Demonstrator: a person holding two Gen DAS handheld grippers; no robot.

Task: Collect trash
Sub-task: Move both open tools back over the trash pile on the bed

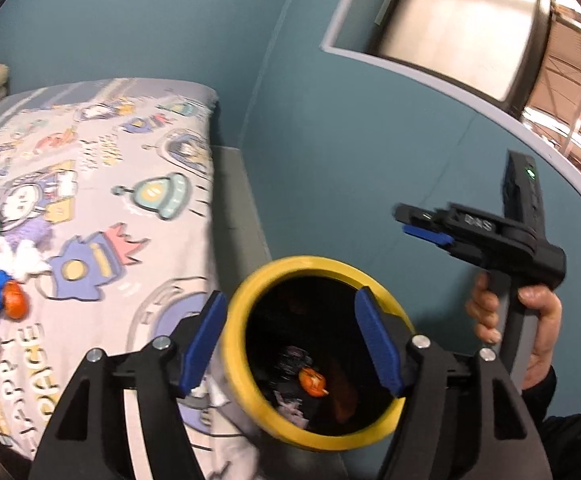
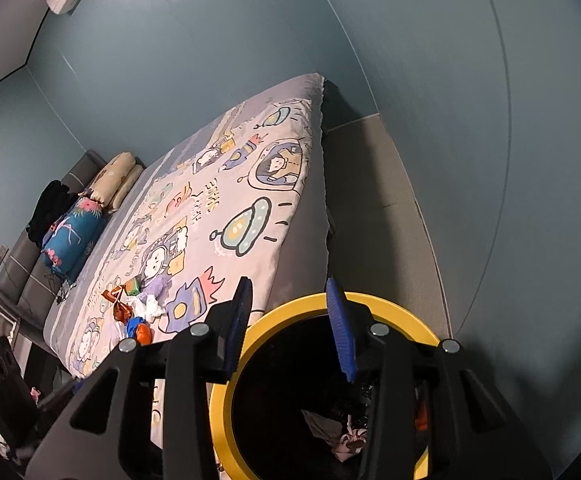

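The bed (image 2: pixel 250 208), a broad flat slab under a soft cartoon-print sheet, is the landmark. The bin (image 1: pixel 314 352) sits at its near side edge: a round tub with a glossy yellow rim and black inside, already holding crumpled wrappers and an orange scrap.

The step in hand looks like the gap between drops: some trash is binned, more waits. The trash pile (image 2: pixel 138 312) lies on the bed, well left of the bin: crinkly orange, blue and white scraps, likely light and springy.

The left gripper (image 1: pixel 290 344) straddles the bin rim, its blue ribbed pads spread and empty. The right gripper (image 2: pixel 290 328) hangs over the bin mouth, likewise spread and empty.

Next, one must reach left to the pile and pinch a scrap.
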